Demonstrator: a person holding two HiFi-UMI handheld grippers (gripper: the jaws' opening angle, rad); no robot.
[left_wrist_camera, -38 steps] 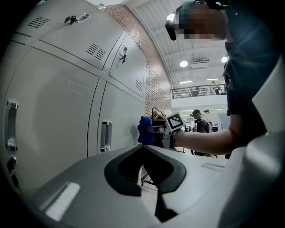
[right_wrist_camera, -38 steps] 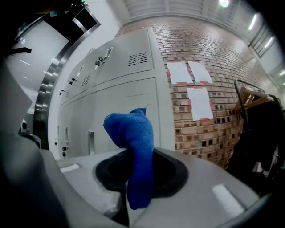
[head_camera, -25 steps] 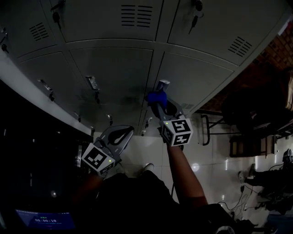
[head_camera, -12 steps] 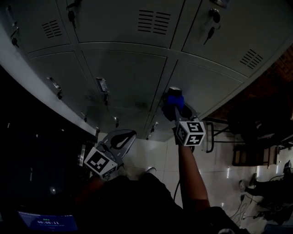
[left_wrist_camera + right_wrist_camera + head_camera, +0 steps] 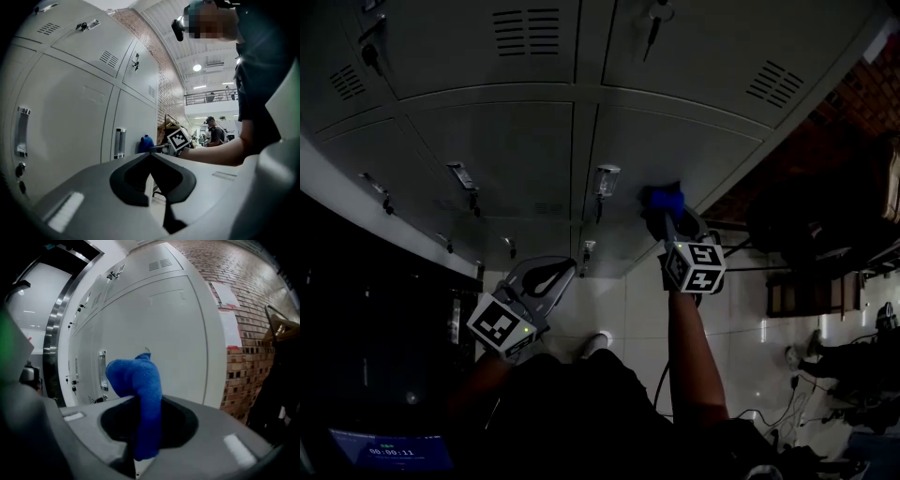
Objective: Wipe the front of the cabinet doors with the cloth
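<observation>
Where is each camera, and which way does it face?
Head view: on the head, facing down at the cabinet doors; left gripper, right gripper, right forearm show.
Left gripper view: on that gripper, along its shut jaws; right forearm shows.
Right gripper view: faces those doors; jaws clamp the blue cloth.
Shared: all show the blue cloth.

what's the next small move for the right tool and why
Probably slide the right tool sideways across the door, away from the handle: its jaws are shut on the blue cloth, which sits beside the handle with most of that panel bare.
</observation>
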